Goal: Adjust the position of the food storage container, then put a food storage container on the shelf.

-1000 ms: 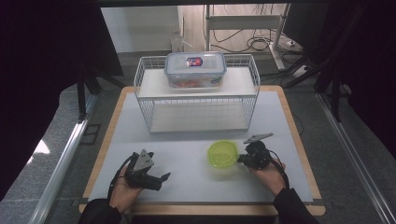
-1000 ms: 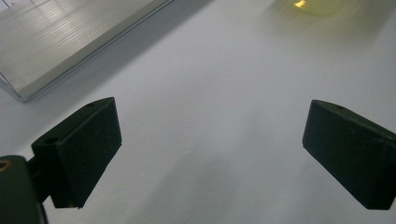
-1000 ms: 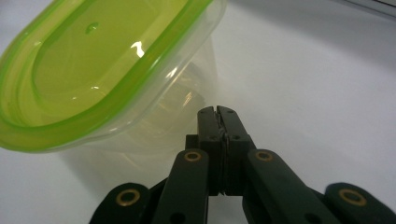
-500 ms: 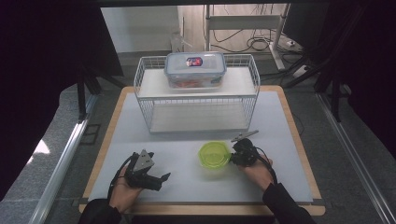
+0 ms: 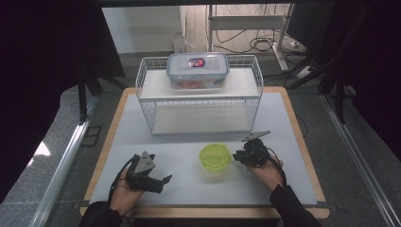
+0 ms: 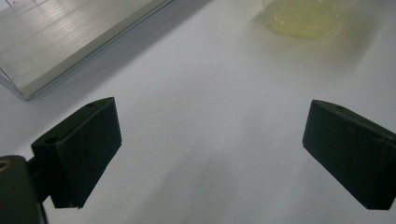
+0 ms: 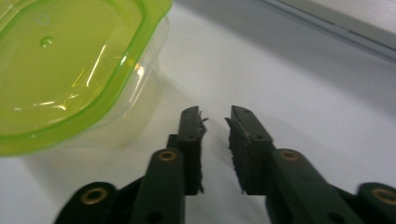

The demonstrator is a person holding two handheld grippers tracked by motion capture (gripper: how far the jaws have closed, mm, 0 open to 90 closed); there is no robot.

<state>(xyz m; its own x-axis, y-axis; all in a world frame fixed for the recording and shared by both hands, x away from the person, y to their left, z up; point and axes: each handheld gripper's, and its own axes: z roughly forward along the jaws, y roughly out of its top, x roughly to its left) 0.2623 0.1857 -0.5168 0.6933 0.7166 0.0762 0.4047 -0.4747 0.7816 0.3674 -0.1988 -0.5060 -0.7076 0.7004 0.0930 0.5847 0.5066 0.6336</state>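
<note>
1. My right hand-held gripper [image 5: 238,156] has just been opening its jaws. There is a small gap between them now, and nothing is in that gap.

2. The little tub with the green lid [image 5: 214,159] sits on the desk [image 5: 142,137], just beside those jaws, at about 9 o'clock from them. In the right gripper view the tub [image 7: 70,70] is at about 10 o'clock from the jaw tips, close but not touching.

3. What could go wrong: the tub looks light. If I pull my right hand away crooked, a jaw could catch the rim and slide or tip the tub.

4. If I try to grab it again, the gap looks too thin for the rim. The jaws could just poke the tub and push it away.

5. My left hand-held gripper [image 5: 158,182] has its jaws wide apart and holds nothing. It lies low over the desk at about 8 o'clock from the tub, well apart from it, pointing toward 3 o'clock.

6. My right hand [image 5: 265,171] rests low near the desk, with the gripper pointing toward 9 o'clock at the tub.

7. The wire rack [image 5: 198,101] stands at 12 o'clock from the tub, with a clear lidded box [image 5: 197,70] on top. If I lift the tub too fast toward it, I could bump the wires.
</note>
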